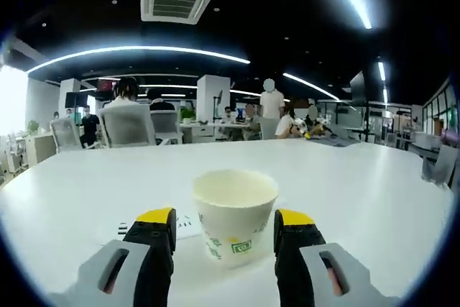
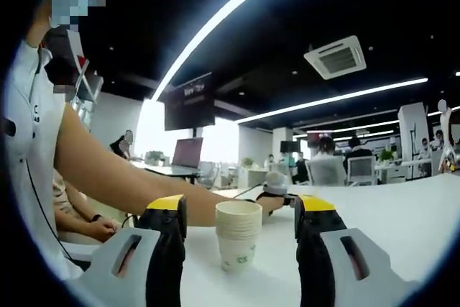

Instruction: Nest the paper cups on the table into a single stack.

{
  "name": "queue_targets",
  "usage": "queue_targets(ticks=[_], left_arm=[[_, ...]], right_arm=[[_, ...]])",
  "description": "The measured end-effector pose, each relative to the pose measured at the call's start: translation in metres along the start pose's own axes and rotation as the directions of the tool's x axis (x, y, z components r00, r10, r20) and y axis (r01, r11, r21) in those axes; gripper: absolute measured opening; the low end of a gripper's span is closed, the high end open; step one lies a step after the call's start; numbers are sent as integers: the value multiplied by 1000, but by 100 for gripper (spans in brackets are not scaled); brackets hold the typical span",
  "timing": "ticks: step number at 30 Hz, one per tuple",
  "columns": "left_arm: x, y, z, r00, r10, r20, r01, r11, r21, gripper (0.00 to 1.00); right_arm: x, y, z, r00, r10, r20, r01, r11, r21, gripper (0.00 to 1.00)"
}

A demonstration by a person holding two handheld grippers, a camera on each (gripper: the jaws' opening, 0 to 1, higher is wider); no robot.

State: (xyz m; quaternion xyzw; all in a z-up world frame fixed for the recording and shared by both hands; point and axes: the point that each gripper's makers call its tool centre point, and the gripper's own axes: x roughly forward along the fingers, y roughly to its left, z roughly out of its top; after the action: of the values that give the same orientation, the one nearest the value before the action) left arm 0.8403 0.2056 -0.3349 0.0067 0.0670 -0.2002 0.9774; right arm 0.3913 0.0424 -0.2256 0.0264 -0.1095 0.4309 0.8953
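Glossy white table (image 1: 374,185); left tongs (image 1: 226,229) spread around paper cup (image 1: 234,213); right tongs (image 2: 239,215) spread around ribbed cup stack (image 2: 238,234).

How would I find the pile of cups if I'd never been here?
Start at the big white table. In the right gripper view, the stack of paper cups stands upright between the open yellow-tipped right claw. Unlike the single cup, its side shows several stacked rims.

Between your left gripper (image 1: 226,239) fingers, yellow-tipped over black on grey, sits a cream paper cup (image 1: 234,223) with a green logo. Between your right gripper (image 2: 241,239) fingers, the cream cup stack (image 2: 238,235) carries green print on the white table (image 2: 402,210).
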Motion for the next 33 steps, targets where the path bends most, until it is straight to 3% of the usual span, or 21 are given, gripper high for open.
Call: queue_targets(ticks=[2,5,11,20,26,33], left_arm=[[1,-7,1,1000,-21,-4,21,999,38,58],[-1,-17,6,999,-49,3,49,996,73,42],[-23,-13,12,999,-29,-18,31,993,113,41],[-93,-9,23,999,-32,5,32,996,85,41],[-148,-9,28,999,-36,27,36,999,22,41],[-192,-19,36,996,-65,60,64,998,24,40]], right_arm=[[-1,-1,-1,1000,-5,-4,5,1000,-1,64],[-2,-3,-3,1000,-11,-5,11,1000,2,63],[4,1,-5,1000,6,0,-6,1000,11,63],[15,9,-5,999,53,14,-53,998,31,63],[20,10,-5,997,63,38,-65,997,46,62],[24,17,-10,997,82,8,-82,996,30,62]])
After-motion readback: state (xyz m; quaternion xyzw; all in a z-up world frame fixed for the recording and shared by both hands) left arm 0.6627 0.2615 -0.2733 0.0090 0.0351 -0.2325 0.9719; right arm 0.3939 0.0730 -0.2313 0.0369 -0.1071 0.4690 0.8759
